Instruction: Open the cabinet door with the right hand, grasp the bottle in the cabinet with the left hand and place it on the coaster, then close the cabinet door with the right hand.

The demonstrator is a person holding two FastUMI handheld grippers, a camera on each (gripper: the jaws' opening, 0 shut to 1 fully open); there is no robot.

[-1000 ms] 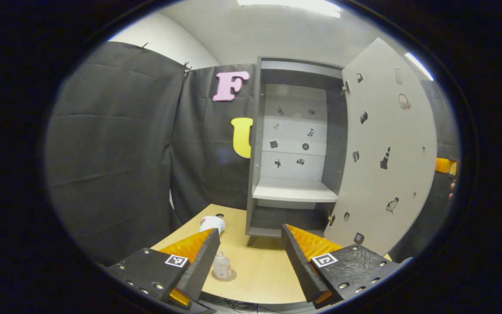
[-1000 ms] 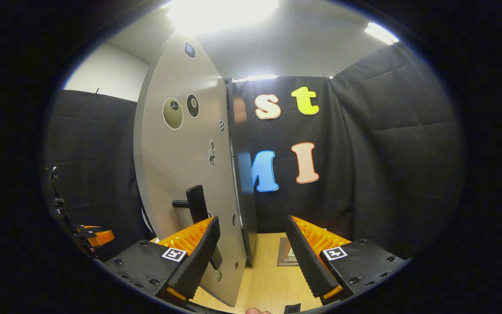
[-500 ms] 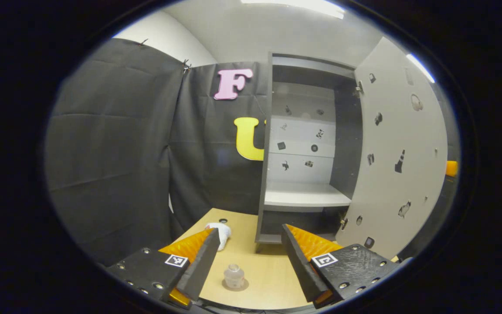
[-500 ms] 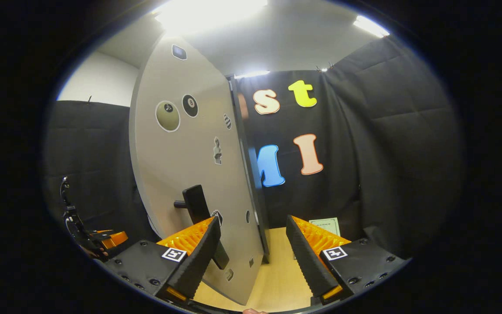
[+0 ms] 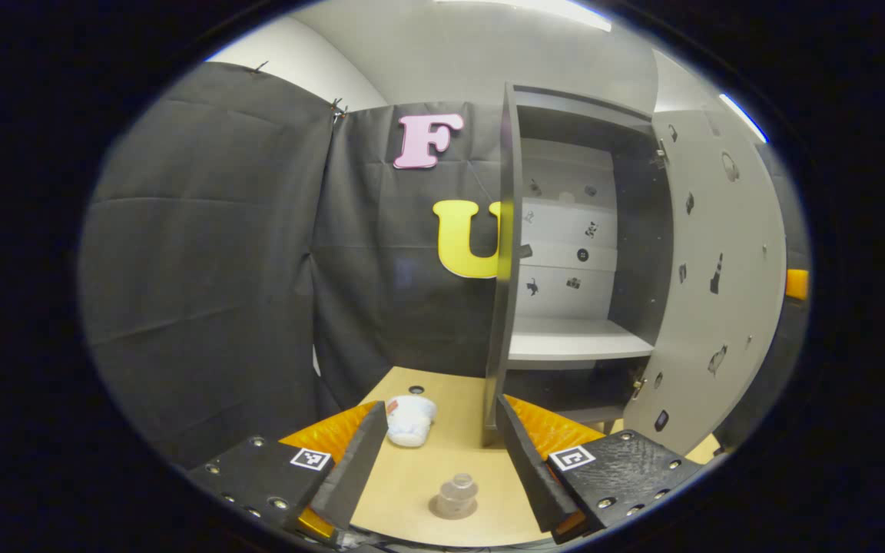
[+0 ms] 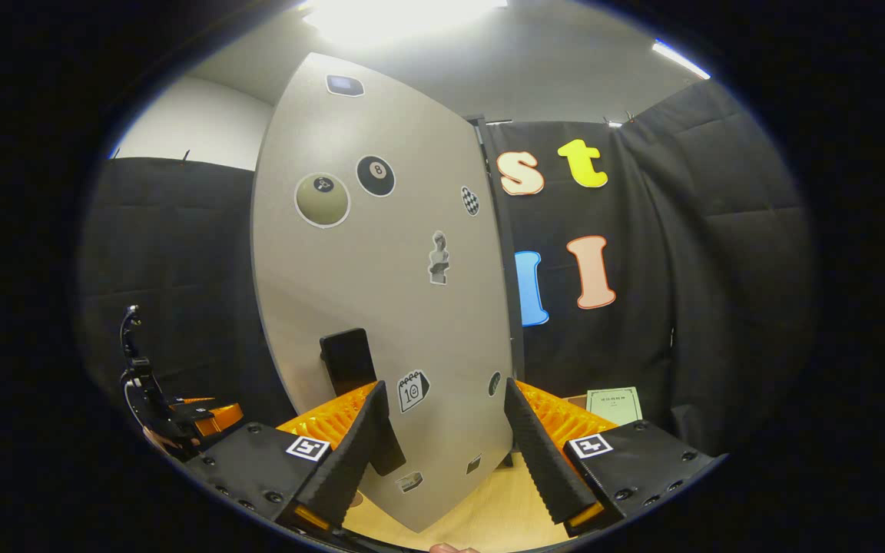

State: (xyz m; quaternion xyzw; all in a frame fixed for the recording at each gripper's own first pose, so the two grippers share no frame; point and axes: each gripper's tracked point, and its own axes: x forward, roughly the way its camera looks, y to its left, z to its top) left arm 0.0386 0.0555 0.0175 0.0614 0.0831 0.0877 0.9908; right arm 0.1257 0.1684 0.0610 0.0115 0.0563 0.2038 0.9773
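Clear plastic, the bottle (image 5: 455,491) stands on the coaster (image 5: 442,508) near the tabletop's (image 5: 442,430) front edge, between the left gripper's (image 5: 438,461) spread, empty fingers. The right gripper (image 6: 442,453) gapes empty before the cabinet door (image 6: 389,307), handle (image 6: 350,361) just beyond.

Wooden table (image 5: 481,516), bottle (image 5: 457,491) on coaster (image 5: 442,508), white cup (image 5: 409,418), cabinet (image 5: 505,253)

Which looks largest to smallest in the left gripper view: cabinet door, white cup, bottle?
1. cabinet door
2. white cup
3. bottle
The cup and bottle look close in size; the bottle sits nearer the camera, so that order is unsure.
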